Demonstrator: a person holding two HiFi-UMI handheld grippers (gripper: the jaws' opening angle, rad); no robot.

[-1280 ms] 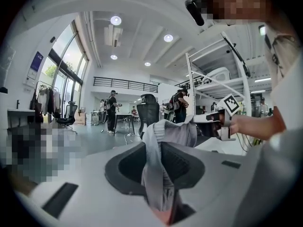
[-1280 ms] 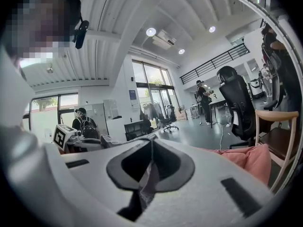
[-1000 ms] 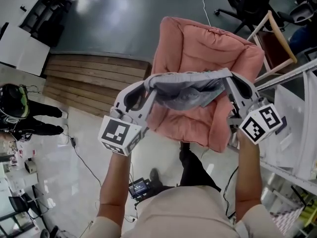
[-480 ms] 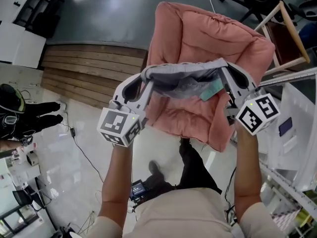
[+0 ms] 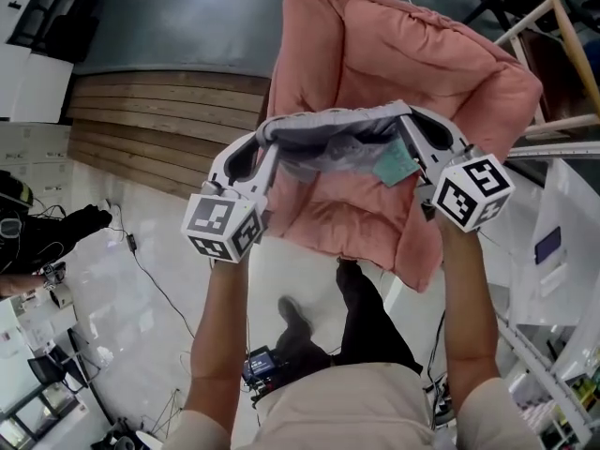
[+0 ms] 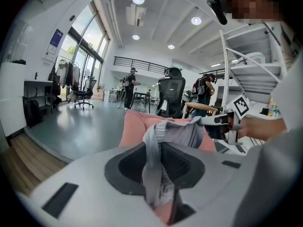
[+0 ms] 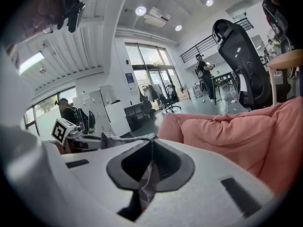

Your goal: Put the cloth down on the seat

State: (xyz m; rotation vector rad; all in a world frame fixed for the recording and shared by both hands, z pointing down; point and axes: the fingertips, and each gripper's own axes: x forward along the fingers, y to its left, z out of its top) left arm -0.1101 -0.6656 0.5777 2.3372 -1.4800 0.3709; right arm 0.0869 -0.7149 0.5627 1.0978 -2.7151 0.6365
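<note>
Left gripper (image 5: 264, 137): we have its jaws partly closed on one gathered end of the grey cloth (image 5: 328, 143), with a thick fold pinched between the pads. Right gripper (image 5: 413, 123): its jaws are almost together, clamped on a thin edge at the cloth's other end. The cloth is strung between the two grippers and sags in the middle, with a teal tag (image 5: 394, 168) showing near the right end. It is held up over the pink cushioned seat (image 5: 375, 54); we cannot tell whether the sag touches the cushion. To the left of the seat we see a wooden platform (image 5: 159, 125) bordering a dark glossy floor (image 5: 187, 17). To its right stands a wooden frame (image 5: 568, 34). Beyond the seat, in the left gripper view, we see a black office chair (image 6: 171, 92).
</note>
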